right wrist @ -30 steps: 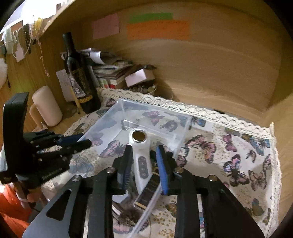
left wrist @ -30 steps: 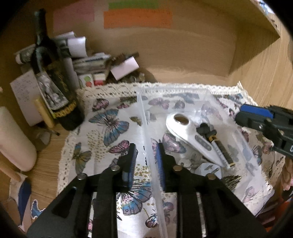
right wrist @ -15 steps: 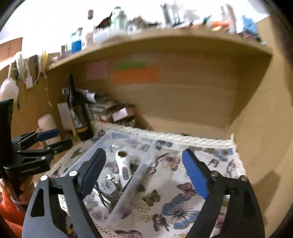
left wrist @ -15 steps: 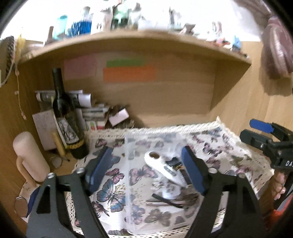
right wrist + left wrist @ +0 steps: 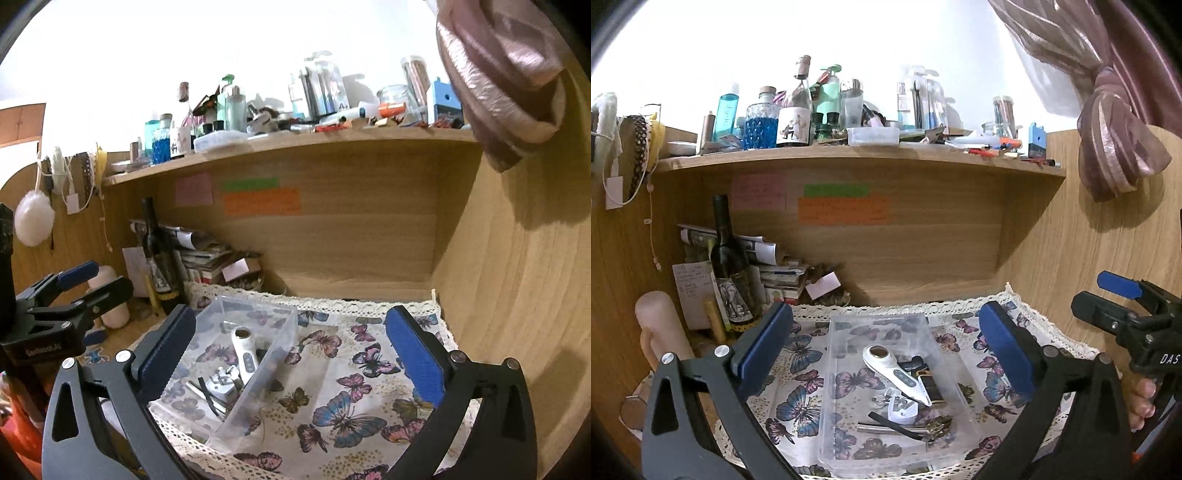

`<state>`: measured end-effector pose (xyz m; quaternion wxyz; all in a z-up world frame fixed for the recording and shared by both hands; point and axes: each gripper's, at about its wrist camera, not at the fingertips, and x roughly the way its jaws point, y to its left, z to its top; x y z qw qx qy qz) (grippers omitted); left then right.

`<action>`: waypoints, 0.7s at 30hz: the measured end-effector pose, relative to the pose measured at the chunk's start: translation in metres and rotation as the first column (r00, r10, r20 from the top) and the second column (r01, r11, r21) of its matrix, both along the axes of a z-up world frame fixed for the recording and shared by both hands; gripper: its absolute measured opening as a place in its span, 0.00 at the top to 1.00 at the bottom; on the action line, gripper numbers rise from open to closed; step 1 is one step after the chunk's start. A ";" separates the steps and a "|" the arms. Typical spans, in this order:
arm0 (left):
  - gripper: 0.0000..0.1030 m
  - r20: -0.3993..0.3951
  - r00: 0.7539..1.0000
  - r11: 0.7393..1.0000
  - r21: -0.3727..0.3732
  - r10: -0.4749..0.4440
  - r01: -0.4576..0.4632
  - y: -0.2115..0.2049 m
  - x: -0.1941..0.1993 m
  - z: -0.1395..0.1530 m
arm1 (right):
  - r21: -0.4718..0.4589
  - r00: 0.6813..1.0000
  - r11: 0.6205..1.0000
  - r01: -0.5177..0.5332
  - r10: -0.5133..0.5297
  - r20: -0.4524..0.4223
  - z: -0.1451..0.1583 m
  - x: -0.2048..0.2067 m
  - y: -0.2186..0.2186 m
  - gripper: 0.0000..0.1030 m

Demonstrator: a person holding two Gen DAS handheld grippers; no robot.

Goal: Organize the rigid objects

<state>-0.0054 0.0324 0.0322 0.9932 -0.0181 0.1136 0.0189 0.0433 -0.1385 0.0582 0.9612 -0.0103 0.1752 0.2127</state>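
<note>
A clear plastic box [image 5: 846, 373] [image 5: 275, 365] sits on a butterfly-print cloth [image 5: 798, 373] [image 5: 343, 391]. In it lie a white handheld device [image 5: 894, 373] [image 5: 244, 354], a white plug [image 5: 901, 406] [image 5: 221, 387], a black-and-gold stick [image 5: 931, 384] and thin metal pieces [image 5: 886, 428]. My left gripper [image 5: 886, 347] is wide open and empty, held back above the box. My right gripper [image 5: 291, 347] is wide open and empty, above the box's right wall; it also shows in the left wrist view [image 5: 1123, 310]. The left gripper shows in the right wrist view [image 5: 85, 288].
A dark wine bottle [image 5: 729, 266] [image 5: 159, 254], stacked papers [image 5: 775, 273] and a pale cylinder [image 5: 661, 332] stand at the back left. A wooden shelf [image 5: 849, 155] crowded with bottles hangs overhead. Wooden walls close the back and right. A curtain [image 5: 1115, 147] hangs upper right.
Both grippers were shut low at the box a second ago. Both have opened wide and pulled back and up, so the shelf and whole box now show.
</note>
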 end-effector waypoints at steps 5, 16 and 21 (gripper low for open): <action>0.00 0.012 1.000 1.000 -0.015 0.004 -0.003 0.001 -0.004 0.001 | 0.002 1.000 1.000 0.001 -0.001 0.010 0.002 -0.006 -0.002 0.00; 0.00 0.015 1.000 1.000 -0.021 0.003 -0.003 0.002 -0.005 0.002 | 0.016 1.000 1.000 0.003 -0.004 0.015 0.004 -0.011 -0.003 0.00; 0.00 0.014 1.000 1.000 -0.022 0.004 -0.003 0.002 -0.005 0.002 | 0.019 1.000 1.000 0.011 -0.011 0.013 0.004 -0.012 -0.002 0.00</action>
